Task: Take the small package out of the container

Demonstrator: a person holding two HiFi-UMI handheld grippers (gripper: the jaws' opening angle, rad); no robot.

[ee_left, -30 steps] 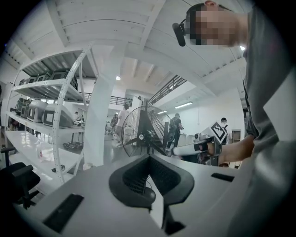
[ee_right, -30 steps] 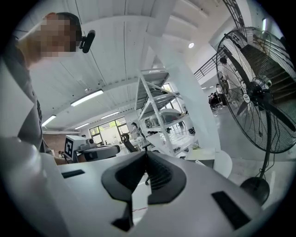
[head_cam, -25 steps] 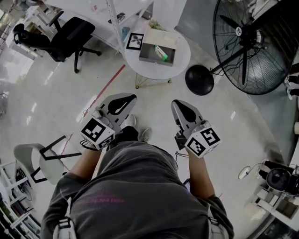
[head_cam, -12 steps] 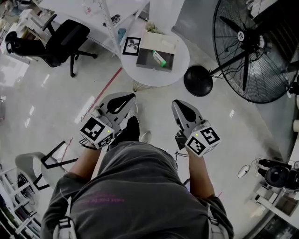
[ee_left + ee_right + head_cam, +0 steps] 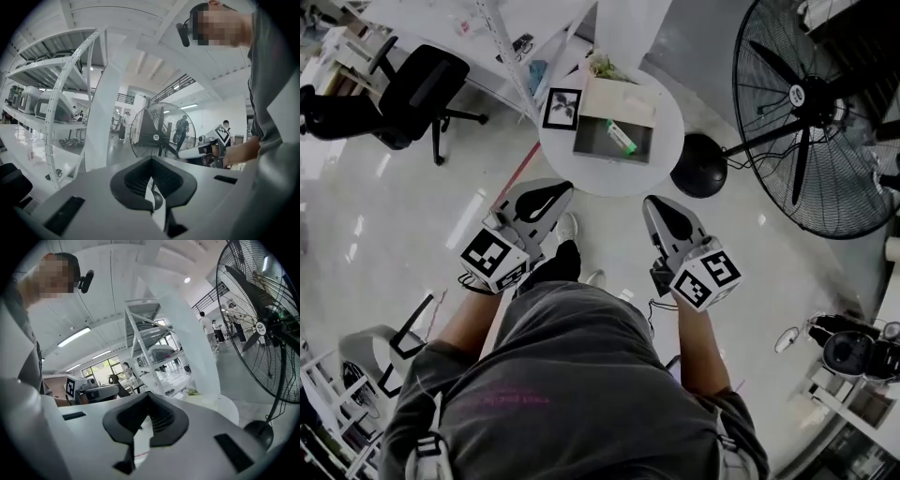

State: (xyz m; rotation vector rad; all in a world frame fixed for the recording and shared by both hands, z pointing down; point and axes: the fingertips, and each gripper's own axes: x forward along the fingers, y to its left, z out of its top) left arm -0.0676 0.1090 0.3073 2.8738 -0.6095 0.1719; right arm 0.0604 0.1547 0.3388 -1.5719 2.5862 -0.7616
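Note:
A grey open container [image 5: 611,142] stands on a round white table [image 5: 661,98] ahead of me. In it lies a small green and white package [image 5: 622,136]. My left gripper [image 5: 562,193] and my right gripper [image 5: 651,205] are held side by side at waist height, well short of the table, and point toward it. Both are shut with nothing between their jaws. In the left gripper view the left gripper [image 5: 151,160] shows shut jaws, and in the right gripper view the right gripper [image 5: 148,397] does too.
A black-framed picture [image 5: 562,108] lies on the table left of the container. A large standing fan [image 5: 811,103] with a round black base [image 5: 698,166] is at the right. A black office chair [image 5: 417,89] and white shelving stand at the left.
The table with the container has come a little closer and the view has shifted as the person steps forward. Both grippers stay shut and keep their place before the body.

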